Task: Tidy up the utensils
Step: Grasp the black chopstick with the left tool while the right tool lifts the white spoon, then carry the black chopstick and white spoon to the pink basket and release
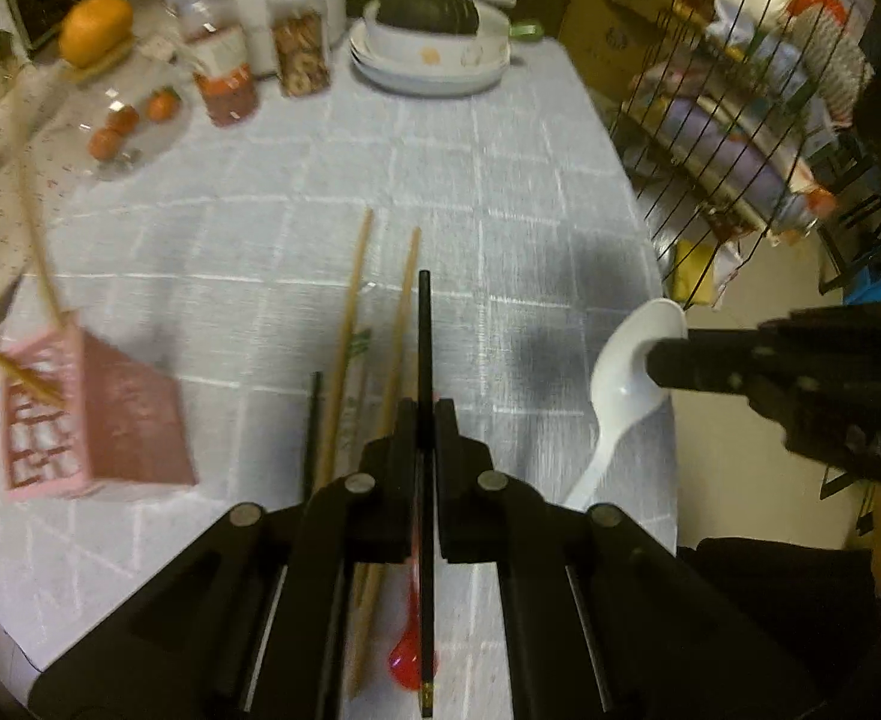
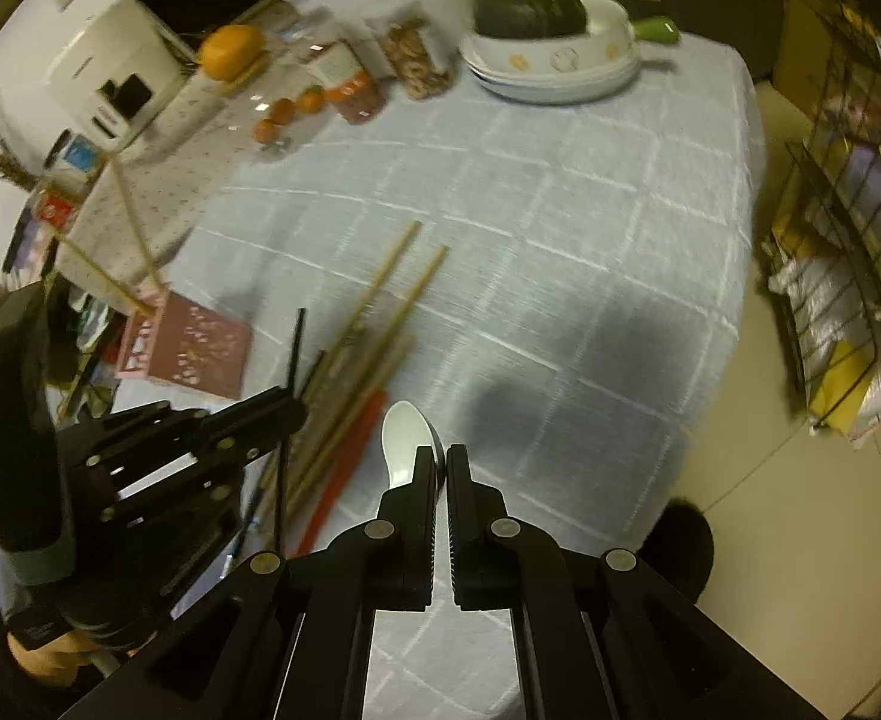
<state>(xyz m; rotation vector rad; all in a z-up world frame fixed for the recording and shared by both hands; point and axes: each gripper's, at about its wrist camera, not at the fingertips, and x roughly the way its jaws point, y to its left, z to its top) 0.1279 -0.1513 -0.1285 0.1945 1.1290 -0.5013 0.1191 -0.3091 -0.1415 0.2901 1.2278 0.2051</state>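
The left claw (image 1: 423,414) is clamping shut on a black chopstick (image 1: 423,330), which is running straight along the claw's own line, its far end sticking out ahead over the worktop (image 1: 500,168) and its near end trailing back beneath the camera. The right claw (image 2: 445,459) is also pinched closed, gripping a white spoon (image 2: 404,432) near the bowl, so that the bowl is showing just ahead of the fingertips and the handle is hanging down behind.

Under the left claw, a loose bundle is lying on the cloth: wooden chopsticks (image 1: 353,300), a second black chopstick (image 1: 314,420) and a red spoon (image 1: 407,660), all with their long axes pointing roughly away from the cameras. The pink holder (image 1: 116,420) is sitting off to the left of that bundle, near the worktop's edge, already carrying two wooden sticks that are leaning out of its top.

That holder is probably the destination, and it is lying nearer the left claw than the right; the held chopstick would need tipping end-down to drop in. Both claws are pointing steeply downward at the worktop, side by side, the right one out over the right-hand edge.
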